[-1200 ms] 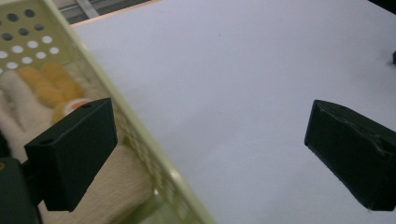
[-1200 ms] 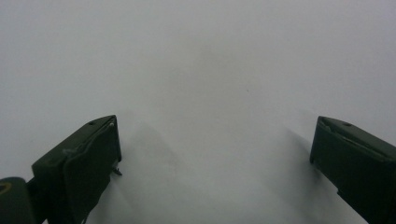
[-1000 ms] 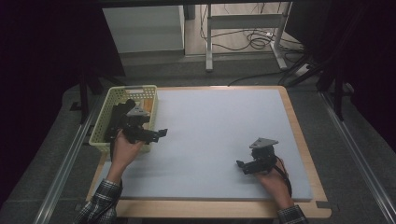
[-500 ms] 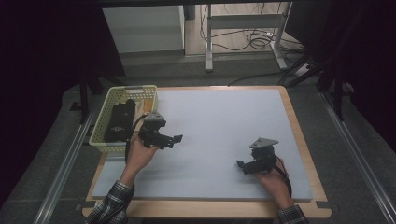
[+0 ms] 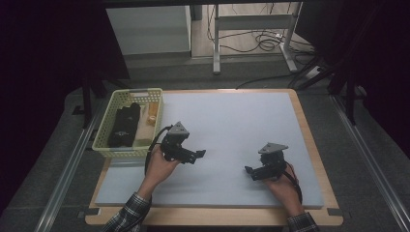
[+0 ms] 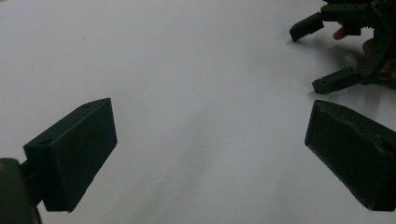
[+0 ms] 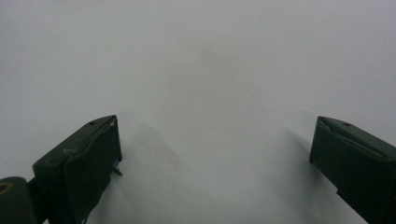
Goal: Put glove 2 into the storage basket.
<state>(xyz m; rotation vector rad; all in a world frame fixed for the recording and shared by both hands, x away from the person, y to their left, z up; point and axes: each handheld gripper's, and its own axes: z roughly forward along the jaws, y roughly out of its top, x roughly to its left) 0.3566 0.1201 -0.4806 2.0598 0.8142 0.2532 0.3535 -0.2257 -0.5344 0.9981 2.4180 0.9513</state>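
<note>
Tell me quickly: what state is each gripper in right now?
Left gripper: open, jaws wide apart, holding nothing, over the white mat.
Right gripper: open, jaws wide apart, holding nothing, over the same mat.

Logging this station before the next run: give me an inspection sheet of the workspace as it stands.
Surface: grey mat on a wooden table, bare in the middle.
Job's things: yellow basket at the left edge, holding a black item and an orange piece.
Clutter: nothing seen.
Grippers: left tongs open, empty, beside the basket; right tongs open, empty.
Cables: a lead from each gripper; cable loops on the floor.
Surroundings: metal frame legs, dim room.
</note>
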